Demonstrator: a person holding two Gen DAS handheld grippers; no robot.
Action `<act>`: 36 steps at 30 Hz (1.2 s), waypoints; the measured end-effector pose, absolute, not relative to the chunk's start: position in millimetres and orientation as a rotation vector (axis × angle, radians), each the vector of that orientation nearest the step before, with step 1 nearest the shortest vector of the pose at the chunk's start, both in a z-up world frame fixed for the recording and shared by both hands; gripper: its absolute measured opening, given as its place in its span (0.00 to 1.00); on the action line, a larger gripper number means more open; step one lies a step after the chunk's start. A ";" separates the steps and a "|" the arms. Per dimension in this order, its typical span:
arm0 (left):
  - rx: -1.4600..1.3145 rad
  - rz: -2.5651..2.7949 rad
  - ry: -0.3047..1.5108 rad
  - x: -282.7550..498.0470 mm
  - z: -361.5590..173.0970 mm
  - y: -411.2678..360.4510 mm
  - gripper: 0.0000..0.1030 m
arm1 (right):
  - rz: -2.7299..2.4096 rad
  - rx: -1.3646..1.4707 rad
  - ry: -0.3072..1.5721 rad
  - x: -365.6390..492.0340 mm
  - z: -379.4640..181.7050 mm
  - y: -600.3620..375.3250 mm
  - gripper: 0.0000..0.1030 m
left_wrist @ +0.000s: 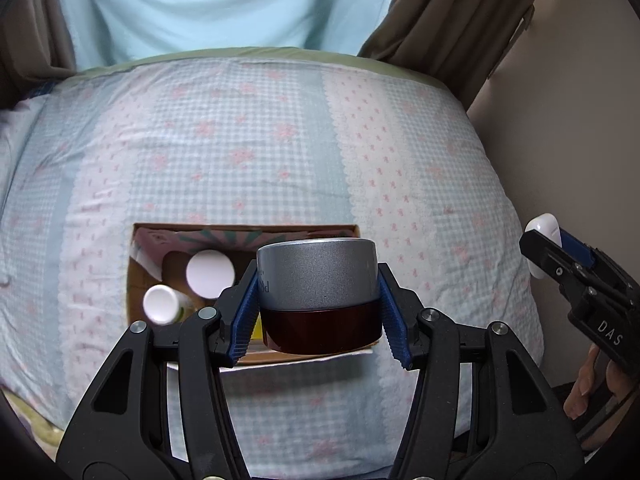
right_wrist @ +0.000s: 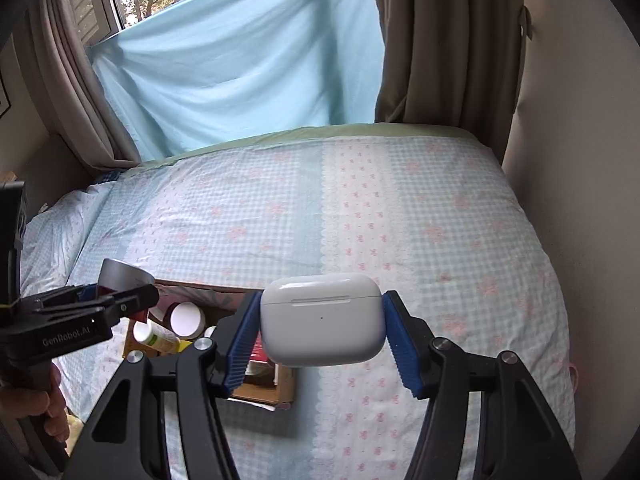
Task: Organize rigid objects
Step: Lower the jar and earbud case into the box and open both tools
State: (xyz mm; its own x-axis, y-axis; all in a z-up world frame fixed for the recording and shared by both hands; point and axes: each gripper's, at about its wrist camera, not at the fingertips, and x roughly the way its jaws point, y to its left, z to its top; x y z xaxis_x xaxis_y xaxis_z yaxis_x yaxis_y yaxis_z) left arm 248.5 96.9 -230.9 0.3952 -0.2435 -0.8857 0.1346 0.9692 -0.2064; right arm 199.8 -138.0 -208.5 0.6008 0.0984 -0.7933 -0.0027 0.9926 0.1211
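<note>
My left gripper [left_wrist: 320, 312] is shut on a round jar [left_wrist: 320, 292] with a silver lid and a dark red base, held in the air above an open cardboard box [left_wrist: 138, 252] on the bed. In the right wrist view the same jar [right_wrist: 120, 274] shows at the left in the left gripper [right_wrist: 132, 300]. My right gripper [right_wrist: 320, 332] is shut on a white earbud case [right_wrist: 322, 316], held above the bed to the right of the box [right_wrist: 264, 394]. In the left wrist view, the earbud case [left_wrist: 540, 232] and right gripper [left_wrist: 552, 248] appear at the far right.
The box holds two white-capped containers [left_wrist: 210, 272] [left_wrist: 160, 304] and other items. The bed has a blue checked cover [left_wrist: 280, 140] with pink flowers. A light blue sheet [right_wrist: 240, 60] and brown curtains [right_wrist: 440, 40] hang behind; a wall [right_wrist: 580, 120] runs along the right. A hand [right_wrist: 52, 412] grips the left handle.
</note>
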 end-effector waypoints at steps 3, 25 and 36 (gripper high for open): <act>-0.112 -0.240 1.165 242.5 -244.5 134.5 0.49 | 0.073 0.132 0.944 204.6 -215.2 -100.4 0.55; -0.036 -0.303 1.292 240.4 -386.4 191.1 0.49 | -0.005 0.235 1.240 222.1 -376.1 -5.6 0.55; -0.134 -0.290 1.352 255.9 -402.5 212.1 0.63 | 0.010 0.258 1.266 232.5 -392.7 1.7 0.55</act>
State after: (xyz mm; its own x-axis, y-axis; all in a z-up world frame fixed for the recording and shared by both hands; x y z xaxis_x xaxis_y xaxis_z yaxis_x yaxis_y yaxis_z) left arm 255.9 212.1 -402.5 0.1885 -0.2818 -0.9408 0.1284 0.9568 -0.2609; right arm 232.5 1.7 -392.7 0.3037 0.1493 -0.9410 0.1342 0.9711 0.1974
